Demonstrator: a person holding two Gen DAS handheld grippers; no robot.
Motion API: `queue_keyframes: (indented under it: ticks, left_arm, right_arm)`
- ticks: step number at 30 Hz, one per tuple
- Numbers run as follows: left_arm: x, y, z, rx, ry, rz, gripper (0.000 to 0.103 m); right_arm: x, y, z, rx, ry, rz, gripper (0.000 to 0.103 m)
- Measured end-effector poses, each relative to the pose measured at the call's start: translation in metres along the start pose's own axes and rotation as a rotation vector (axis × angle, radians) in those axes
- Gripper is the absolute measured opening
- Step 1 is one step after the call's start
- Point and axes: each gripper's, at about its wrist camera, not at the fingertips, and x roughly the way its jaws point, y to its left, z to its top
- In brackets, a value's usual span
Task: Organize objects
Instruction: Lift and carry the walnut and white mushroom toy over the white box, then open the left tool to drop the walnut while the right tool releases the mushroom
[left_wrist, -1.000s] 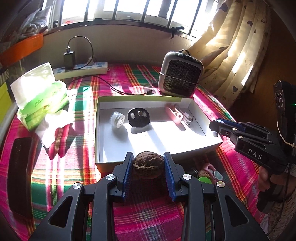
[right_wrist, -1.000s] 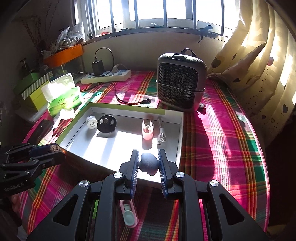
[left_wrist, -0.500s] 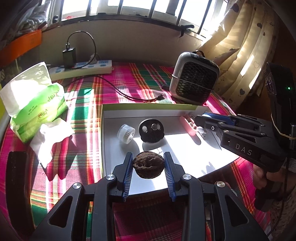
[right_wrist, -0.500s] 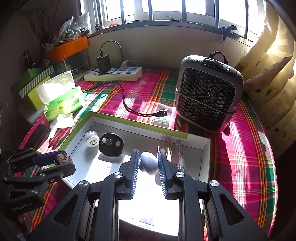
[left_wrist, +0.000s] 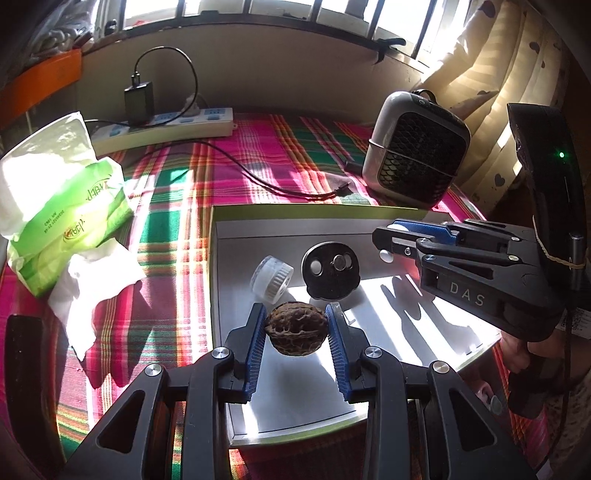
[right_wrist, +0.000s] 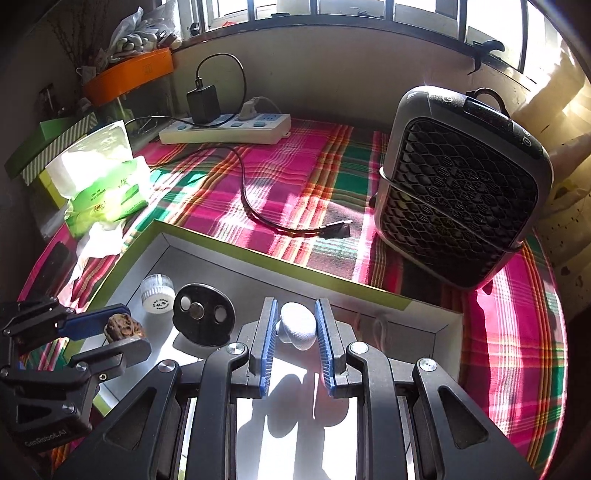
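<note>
The left gripper (left_wrist: 295, 334) clamps a walnut (left_wrist: 296, 333) over the box (left_wrist: 310, 211), just short of the disc (left_wrist: 330, 270); the right gripper (right_wrist: 297, 328) pinches a pale, perhaps egg-shaped thing (right_wrist: 298, 328). Placing is in hand: next, lower and release.

Left gripper (left_wrist: 296, 334) clamped on a brown walnut (left_wrist: 296, 333), blue pads touching both sides, held above the near part of a white tray (left_wrist: 424, 306). Just beyond the walnut, inside the tray: a small white ribbed cap (left_wrist: 272, 279) lying tilted, and beside it a black disc (left_wrist: 331, 270) with round silver inserts. Right gripper (left_wrist: 388, 243) reaches in over the tray's right side with a pale object between its fingers. Plaid tablecloth (left_wrist: 177, 206) underneath. Green tissue pack (left_wrist: 70, 218) at left, power strip (left_wrist: 162, 127) at back, small grey fan (left_wrist: 415, 149) at back right.
</note>
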Motion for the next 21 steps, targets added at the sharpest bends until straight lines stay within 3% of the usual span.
queue_keyframes:
  ticks: [21]
  left_arm:
    - [0.01, -0.008, -0.002, 0.061, 0.015, 0.041, 0.03]
  right_arm:
    - [0.018, 0.003, 0.002, -0.028, 0.049, -0.035, 0.022]
